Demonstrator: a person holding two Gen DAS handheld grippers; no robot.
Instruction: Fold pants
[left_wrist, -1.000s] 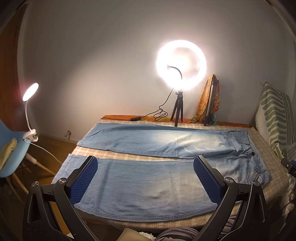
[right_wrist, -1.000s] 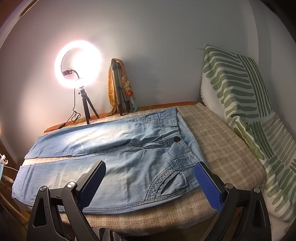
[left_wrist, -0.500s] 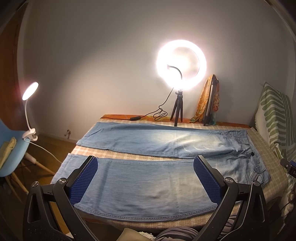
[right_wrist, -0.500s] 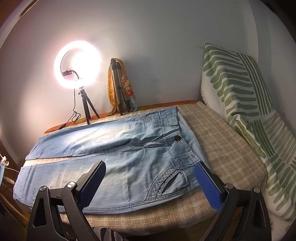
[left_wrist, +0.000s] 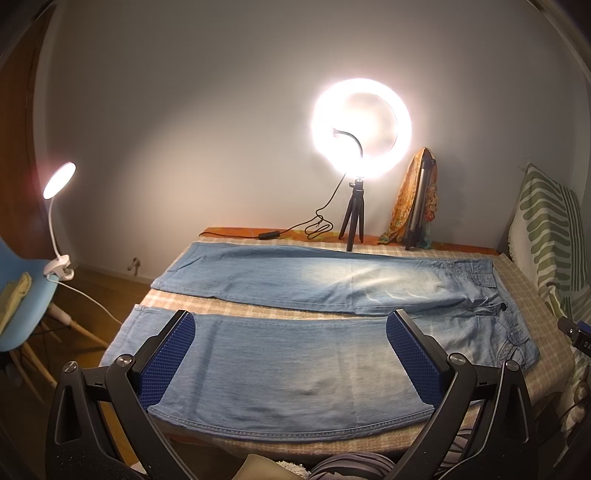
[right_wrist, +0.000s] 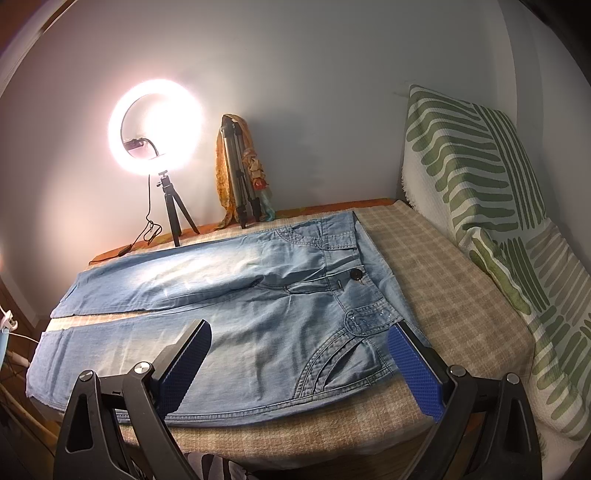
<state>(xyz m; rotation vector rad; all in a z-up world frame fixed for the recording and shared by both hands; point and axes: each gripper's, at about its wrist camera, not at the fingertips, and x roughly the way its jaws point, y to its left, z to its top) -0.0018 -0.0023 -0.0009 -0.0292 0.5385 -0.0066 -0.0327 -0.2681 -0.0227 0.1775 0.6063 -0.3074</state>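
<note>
Light blue jeans lie flat on the checked bed cover, legs apart and pointing left, waist at the right. In the right wrist view the jeans show their waistband, button and front pocket. My left gripper is open and empty, held above the near leg. My right gripper is open and empty, held above the near hip and pocket. Neither touches the cloth.
A lit ring light on a tripod and a folded tripod with an orange scarf stand at the back of the bed. A green-striped pillow leans at the right. A blue chair with a clip lamp stands at the left.
Both grippers have drawn slightly back and up from the jeans; the right wrist view shows a bit more bed cover. The jeans have not moved.
</note>
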